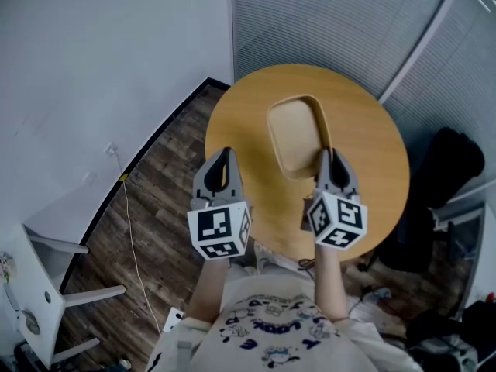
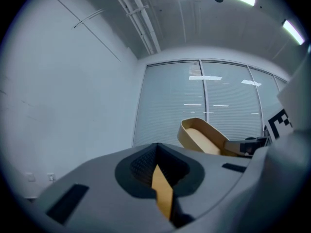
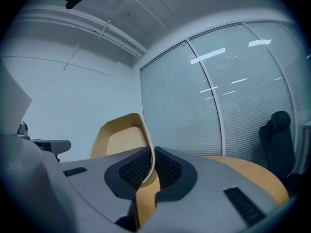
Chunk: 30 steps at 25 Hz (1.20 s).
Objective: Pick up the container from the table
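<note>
My right gripper [image 3: 149, 164] is clenched on the near wall of the tan container [image 1: 298, 134], the thin rim pinched between its jaws. The container is tilted over the middle of the round wooden bench [image 1: 372, 130]; I cannot tell if it touches the wood. My left gripper [image 2: 156, 152] hangs beside it at the bench's near-left edge, jaws pressed together on nothing.

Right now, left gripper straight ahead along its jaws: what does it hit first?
Likely nothing near: left gripper points past the container, held to its right by the right gripper, toward the blinded glass partition. Depth unclear.
</note>
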Available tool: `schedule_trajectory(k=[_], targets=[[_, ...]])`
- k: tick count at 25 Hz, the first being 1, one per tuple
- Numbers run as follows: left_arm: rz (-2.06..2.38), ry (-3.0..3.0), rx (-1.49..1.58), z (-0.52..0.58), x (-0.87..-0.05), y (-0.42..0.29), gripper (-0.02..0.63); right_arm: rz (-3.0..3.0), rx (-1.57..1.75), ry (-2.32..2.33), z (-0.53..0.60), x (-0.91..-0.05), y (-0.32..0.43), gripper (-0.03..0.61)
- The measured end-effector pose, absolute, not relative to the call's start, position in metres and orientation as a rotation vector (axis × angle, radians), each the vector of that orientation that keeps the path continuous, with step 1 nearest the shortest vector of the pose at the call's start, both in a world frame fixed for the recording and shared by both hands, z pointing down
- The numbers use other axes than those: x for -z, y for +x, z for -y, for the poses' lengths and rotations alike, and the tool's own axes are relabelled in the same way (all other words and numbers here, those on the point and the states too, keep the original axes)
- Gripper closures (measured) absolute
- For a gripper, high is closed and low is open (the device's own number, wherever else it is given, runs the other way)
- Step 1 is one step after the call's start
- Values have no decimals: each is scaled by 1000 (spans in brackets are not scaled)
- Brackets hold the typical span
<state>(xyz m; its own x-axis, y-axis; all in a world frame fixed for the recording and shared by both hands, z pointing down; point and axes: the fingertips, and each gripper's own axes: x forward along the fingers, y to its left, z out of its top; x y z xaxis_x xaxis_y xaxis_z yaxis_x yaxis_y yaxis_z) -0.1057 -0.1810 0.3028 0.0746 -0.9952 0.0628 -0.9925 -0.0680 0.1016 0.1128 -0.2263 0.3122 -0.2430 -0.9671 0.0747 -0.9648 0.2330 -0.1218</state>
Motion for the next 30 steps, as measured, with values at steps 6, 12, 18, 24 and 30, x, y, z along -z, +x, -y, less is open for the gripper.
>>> schedule_trajectory(k=[6,12,18,24,30], targets=[[2058,2219,41,178,-301,-100,612,-2450,229,-1919,222,-312,118,554],[2062,2223,42,176,-300,-98,612,-2447,217,-1919,221,-311,120,554],[2065,2222,43,178,-298,-99,612,-2450,214,-1915,223,-309,118,554],[2062,2220,36,180,-300,-98,612,-2460,219,-1907,225,-310,118,554],[2060,2220,35,179,-300,-99,612,-2464,214,-1906,223,-309,115,554]])
